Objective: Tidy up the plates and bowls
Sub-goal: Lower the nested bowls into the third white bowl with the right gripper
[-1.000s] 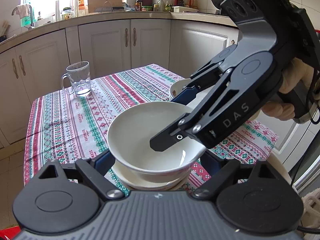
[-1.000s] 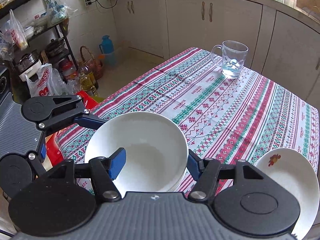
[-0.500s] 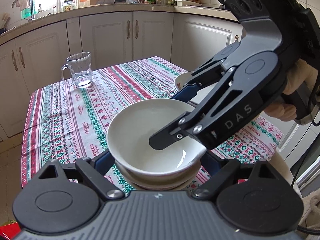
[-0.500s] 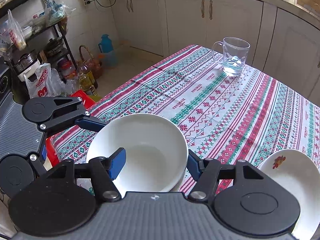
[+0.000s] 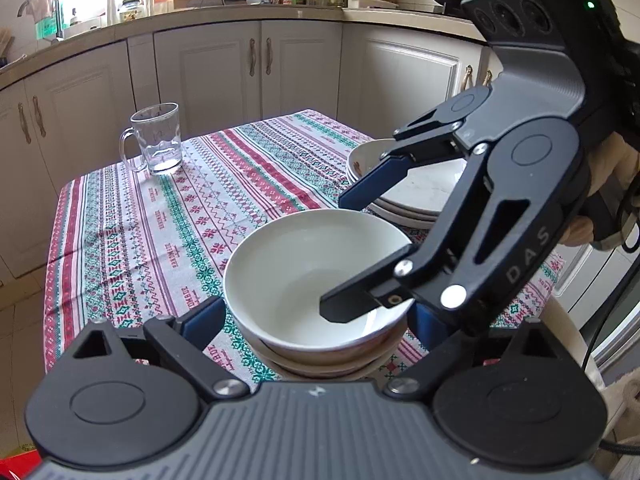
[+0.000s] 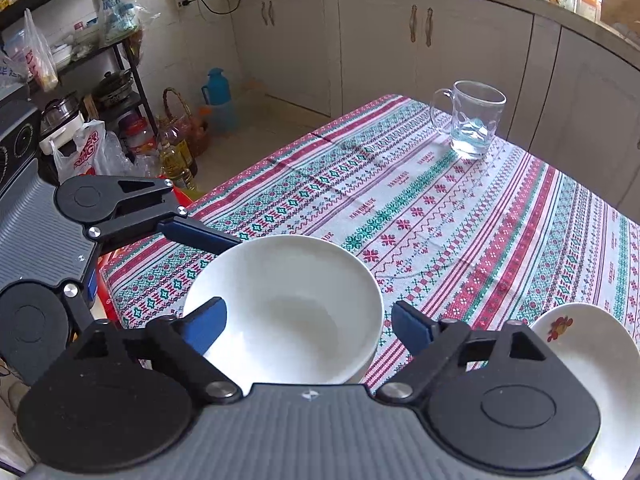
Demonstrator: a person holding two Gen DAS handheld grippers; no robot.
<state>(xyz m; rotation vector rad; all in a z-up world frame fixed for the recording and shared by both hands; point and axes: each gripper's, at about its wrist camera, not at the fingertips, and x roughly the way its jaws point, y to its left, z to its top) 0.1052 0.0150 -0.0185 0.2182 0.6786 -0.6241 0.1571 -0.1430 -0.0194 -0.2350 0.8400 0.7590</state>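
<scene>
A white bowl [image 5: 296,264] sits on top of a stack of bowls near the table's front edge. My left gripper [image 5: 316,320] straddles it, jaws opening, with both blue pads clear of its sides. My right gripper [image 5: 356,248] reaches in from the right, a gloved hand behind it. Its jaws are opening too: one fingertip [image 5: 346,308] hangs inside the bowl and the blue pad [image 5: 376,184] stands off beyond the rim. In the right wrist view the same bowl [image 6: 288,304] lies between the spread fingers of my right gripper [image 6: 308,326], neither pressing on it. The left gripper's finger [image 6: 200,236] lies by the rim.
A stack of white plates [image 5: 420,196], the top one with a red flower print [image 6: 592,360], lies to the right of the bowls. A glass mug [image 5: 156,140] stands at the far corner of the patterned tablecloth [image 5: 132,232]. Cabinets ring the table; bottles and bags crowd the floor [image 6: 160,148].
The right gripper's jaws have spread wide and its blue pad has left the bowl's rim. The left gripper's jaws have widened a little. The bowl stays on the stack.
</scene>
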